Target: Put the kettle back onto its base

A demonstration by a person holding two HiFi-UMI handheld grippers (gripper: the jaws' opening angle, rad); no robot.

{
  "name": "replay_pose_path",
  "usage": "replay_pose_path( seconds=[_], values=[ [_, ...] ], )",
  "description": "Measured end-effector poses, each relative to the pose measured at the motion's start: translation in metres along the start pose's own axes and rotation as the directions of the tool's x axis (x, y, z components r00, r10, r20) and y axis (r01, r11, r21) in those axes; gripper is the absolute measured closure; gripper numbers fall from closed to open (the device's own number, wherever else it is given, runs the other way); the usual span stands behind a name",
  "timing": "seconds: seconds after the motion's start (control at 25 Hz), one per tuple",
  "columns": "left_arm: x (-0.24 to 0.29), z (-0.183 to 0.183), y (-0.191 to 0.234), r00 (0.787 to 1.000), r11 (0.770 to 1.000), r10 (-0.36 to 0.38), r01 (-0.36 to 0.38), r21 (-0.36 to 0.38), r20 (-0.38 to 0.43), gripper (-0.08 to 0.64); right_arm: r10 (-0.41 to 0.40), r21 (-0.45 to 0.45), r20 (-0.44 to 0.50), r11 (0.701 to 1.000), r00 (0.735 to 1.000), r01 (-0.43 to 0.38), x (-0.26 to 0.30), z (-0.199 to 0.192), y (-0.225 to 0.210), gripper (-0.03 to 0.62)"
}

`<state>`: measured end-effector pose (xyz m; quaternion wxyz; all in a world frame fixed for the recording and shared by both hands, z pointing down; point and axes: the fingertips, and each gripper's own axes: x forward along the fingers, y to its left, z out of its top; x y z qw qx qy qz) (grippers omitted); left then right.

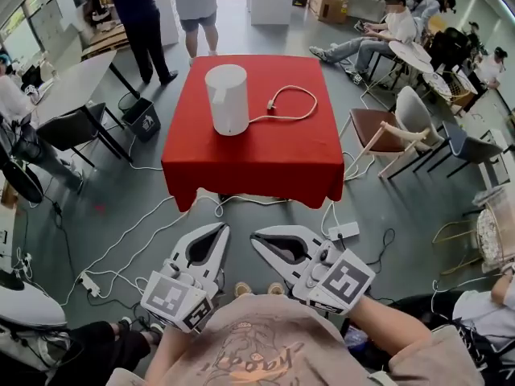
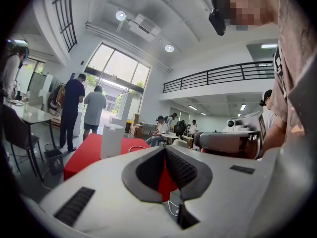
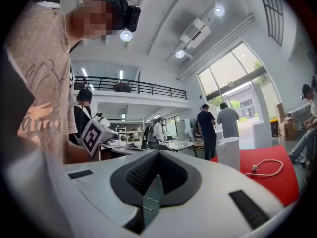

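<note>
A white cylindrical kettle (image 1: 227,99) stands upright on the red table (image 1: 249,159), left of centre. A white cord (image 1: 291,103) loops from its foot across the cloth to a loose plug. I cannot make out a separate base under it. Both grippers hang well short of the table's near edge, over the floor. My left gripper (image 1: 222,229) and right gripper (image 1: 255,238) are shut with nothing between their pads. The left gripper view shows the kettle (image 2: 112,141) far beyond the shut left gripper (image 2: 165,149). In the right gripper view the kettle (image 3: 229,153) and cord (image 3: 267,167) lie right of the shut right gripper (image 3: 158,152).
Two people (image 1: 169,10) stand beyond the table's far edge. A black bin (image 1: 143,117) and a grey desk (image 1: 68,87) are to the left. Chairs (image 1: 386,131) and seated people (image 1: 378,34) are on the right. Cables and a power strip (image 1: 342,232) lie on the floor near the table.
</note>
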<state>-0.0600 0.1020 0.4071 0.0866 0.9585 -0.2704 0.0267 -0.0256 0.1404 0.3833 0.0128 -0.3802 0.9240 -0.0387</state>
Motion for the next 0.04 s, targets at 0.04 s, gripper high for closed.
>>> replay_pose_path(
  seconds=[0.04],
  values=[
    [-0.0013,0.0007,0.0026,1.0,1.0,0.004,-0.004,0.003,0.005,0.569,0.035,-0.015,-0.006,0.999,0.999,-0.035,0.0049,0.0013,0.0049,0.591]
  ],
)
